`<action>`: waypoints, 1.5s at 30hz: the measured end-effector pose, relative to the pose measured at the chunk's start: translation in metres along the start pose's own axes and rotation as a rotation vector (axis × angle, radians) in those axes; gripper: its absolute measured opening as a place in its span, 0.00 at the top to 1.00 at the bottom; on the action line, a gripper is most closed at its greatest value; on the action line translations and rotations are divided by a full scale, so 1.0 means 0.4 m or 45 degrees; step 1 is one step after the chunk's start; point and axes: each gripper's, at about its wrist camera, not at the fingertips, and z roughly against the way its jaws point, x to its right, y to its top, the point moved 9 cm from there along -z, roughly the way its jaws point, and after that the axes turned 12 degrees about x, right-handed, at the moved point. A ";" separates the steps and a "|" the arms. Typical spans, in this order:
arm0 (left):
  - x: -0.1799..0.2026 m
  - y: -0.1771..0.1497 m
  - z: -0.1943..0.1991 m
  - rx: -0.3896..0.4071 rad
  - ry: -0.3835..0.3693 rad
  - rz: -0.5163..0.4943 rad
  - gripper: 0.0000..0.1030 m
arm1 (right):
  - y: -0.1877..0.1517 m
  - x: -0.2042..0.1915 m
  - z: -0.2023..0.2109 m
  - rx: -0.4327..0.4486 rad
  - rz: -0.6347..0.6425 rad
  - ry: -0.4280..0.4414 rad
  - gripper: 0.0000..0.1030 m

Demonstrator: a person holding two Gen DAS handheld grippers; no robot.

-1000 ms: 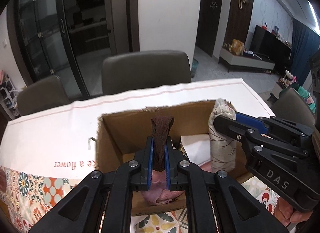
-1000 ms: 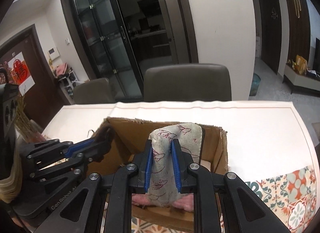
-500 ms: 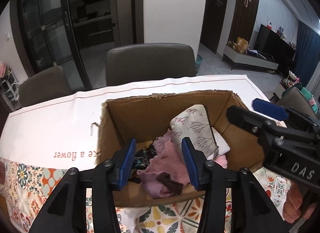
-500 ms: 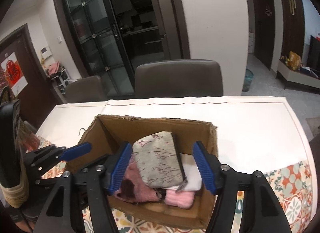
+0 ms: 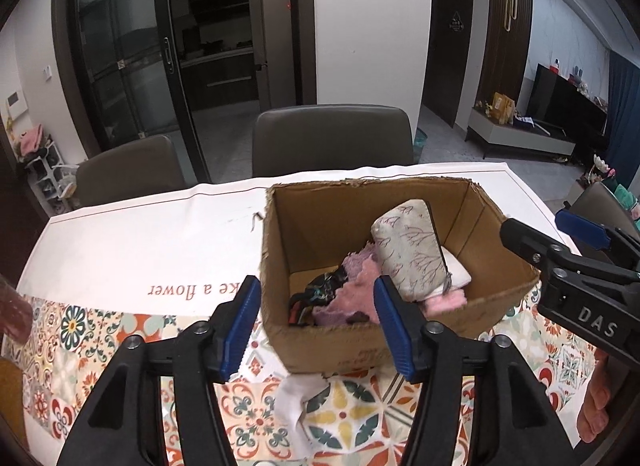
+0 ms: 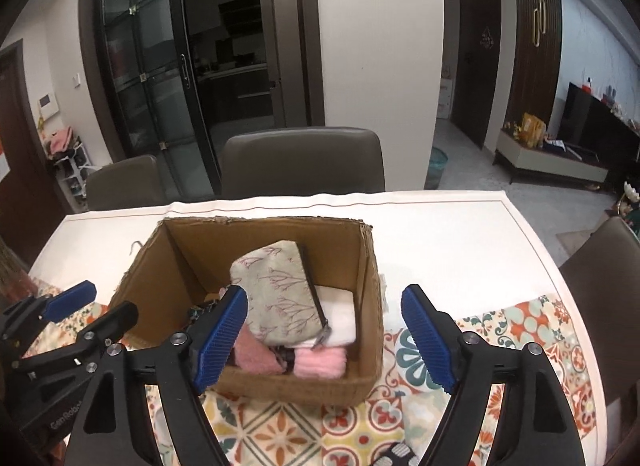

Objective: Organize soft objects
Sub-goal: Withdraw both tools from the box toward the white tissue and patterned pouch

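Note:
An open cardboard box [image 5: 476, 298] [image 6: 160, 266] stands on the table. Inside lie a grey floral zip pouch [image 5: 412, 250] [image 6: 280, 286], pink fluffy cloths [image 5: 352, 298] [image 6: 320, 360], a white folded cloth [image 5: 456, 272] [image 6: 340, 314] and a dark patterned cloth [image 5: 320, 290]. My left gripper [image 5: 316, 324] is open and empty, hovering before the box's near wall. My right gripper [image 6: 324, 340] is open and empty above the box's near right corner; it also shows in the left wrist view [image 5: 560, 234]. The left gripper shows in the right wrist view [image 6: 96, 306].
The table carries a white cloth with red print [image 5: 140, 242] and a colourful tile-pattern cloth [image 5: 260, 418] [image 6: 520, 330]. Grey chairs [image 5: 332, 137] [image 6: 300, 161] stand behind the table. A white scrap [image 5: 296, 398] lies before the box. A dark item [image 6: 396, 456] sits at the near edge.
Both grippers opened and let go: the brown cloth and the floral pouch dropped into the box. Both grippers then pulled back and up from the box.

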 end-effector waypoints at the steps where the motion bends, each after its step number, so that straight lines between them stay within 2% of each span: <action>1: -0.001 -0.002 0.008 0.008 -0.002 -0.002 0.42 | -0.002 -0.006 0.017 0.021 0.007 0.008 0.22; 6: -0.009 -0.026 0.055 0.039 0.009 0.015 0.42 | -0.007 -0.024 0.082 0.108 0.044 0.006 0.22; 13: -0.015 -0.074 0.114 0.072 0.014 0.044 0.41 | -0.027 -0.016 0.166 0.208 0.052 -0.075 0.22; 18: -0.018 -0.118 0.154 0.104 0.028 0.054 0.41 | -0.072 -0.006 0.201 0.194 0.040 -0.112 0.22; 28: -0.043 -0.188 0.183 0.106 0.065 0.068 0.41 | -0.142 0.014 0.241 0.168 -0.018 -0.178 0.22; 37: -0.043 -0.234 0.195 0.165 0.105 0.046 0.41 | -0.183 0.040 0.285 0.252 -0.011 -0.324 0.22; 41: -0.044 -0.258 0.199 0.185 0.131 0.036 0.41 | -0.203 0.040 0.302 0.287 0.026 -0.358 0.22; 45: -0.035 -0.294 0.198 0.168 0.111 0.043 0.41 | -0.245 0.041 0.328 0.307 0.020 -0.381 0.22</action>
